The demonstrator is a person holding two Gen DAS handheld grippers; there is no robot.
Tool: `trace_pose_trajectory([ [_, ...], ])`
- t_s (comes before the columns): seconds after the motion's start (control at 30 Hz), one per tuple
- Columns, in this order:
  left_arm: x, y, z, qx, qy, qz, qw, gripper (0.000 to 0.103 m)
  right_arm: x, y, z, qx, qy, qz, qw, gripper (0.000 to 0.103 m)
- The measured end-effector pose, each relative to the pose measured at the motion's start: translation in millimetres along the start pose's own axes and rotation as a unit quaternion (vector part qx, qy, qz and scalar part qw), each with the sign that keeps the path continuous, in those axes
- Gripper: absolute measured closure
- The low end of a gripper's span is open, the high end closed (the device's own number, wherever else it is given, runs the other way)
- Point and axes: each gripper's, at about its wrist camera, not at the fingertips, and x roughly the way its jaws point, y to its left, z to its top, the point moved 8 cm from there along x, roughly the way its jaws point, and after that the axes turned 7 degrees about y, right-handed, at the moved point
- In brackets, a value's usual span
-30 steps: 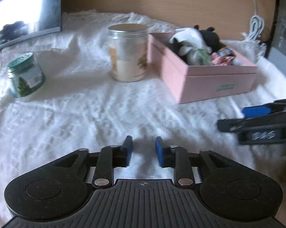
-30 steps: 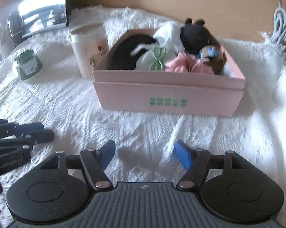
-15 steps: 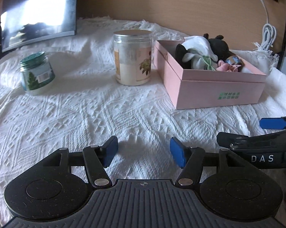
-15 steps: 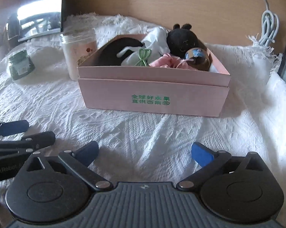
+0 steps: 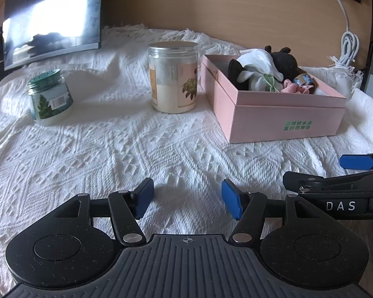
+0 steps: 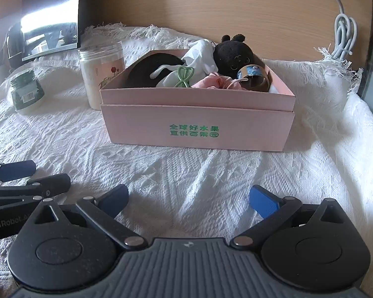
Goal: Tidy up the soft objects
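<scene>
Plush toys (image 6: 232, 54) and cloth pieces piled in the pink box (image 6: 199, 124) look light and squashy, best pinched at a bulging fold. Both the left gripper (image 5: 186, 200) and right gripper (image 6: 190, 200), just opened, stand spread and empty in front of the box.

pink box (image 6: 196, 126) floor hidden under toys, monitor (image 5: 50, 22) cropped by edge
</scene>
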Motion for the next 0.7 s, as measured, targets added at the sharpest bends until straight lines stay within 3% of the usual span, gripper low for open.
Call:
trace_pose_trajectory([
  [0.7, -0.2, 0.2, 0.1, 0.0, -0.001, 0.003, 1.0, 0.037, 0.0, 0.1, 0.3, 0.0, 0.0, 0.0, 1.0, 0.0],
])
